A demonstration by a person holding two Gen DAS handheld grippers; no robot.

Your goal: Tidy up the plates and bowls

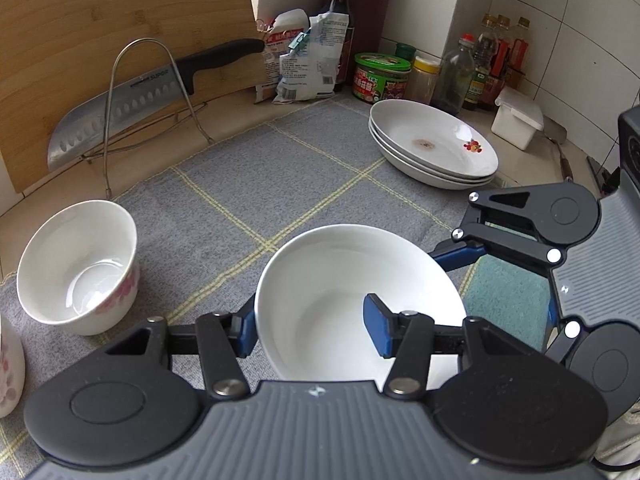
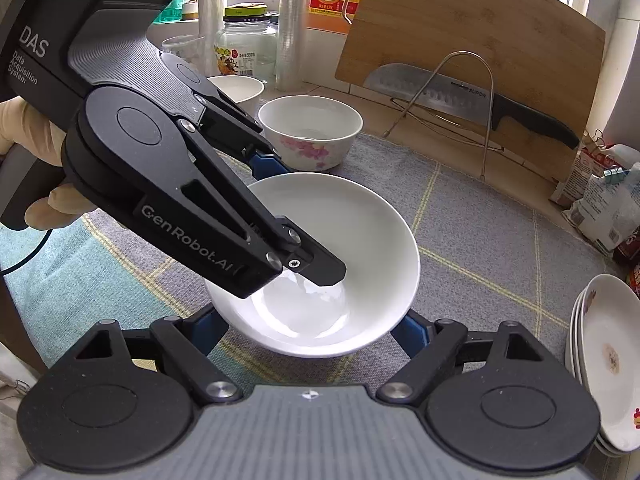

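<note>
Nearest the left wrist camera, the left gripper (image 1: 316, 330) is clamped on the rim of a plain white bowl (image 1: 344, 280), one blue pad outside the wall and the other inside, so the hold is a pinch across thin glazed ceramic. From the right wrist view the right gripper (image 2: 308, 330) straddles the same bowl at its lower wall, partly spread with its blue fingers (image 2: 412, 330) snug at either side; whether the pads truly press I cannot tell. Carried between the two grippers, the bowl sits low over the grey checked cloth (image 1: 248, 168), and whether its foot touches the cloth cannot be made out. Such a bowl is likely rigid, moderately heavy, slick and chippable, so a rim pinch alone invites it to swing or slip; support from both sides looks the safer hold. A floral bowl (image 1: 76, 268) stands on the cloth to the left, probably the nesting target, while stacked plates (image 1: 436, 144) rest near the jars at the back, well apart from both bowls.
</note>
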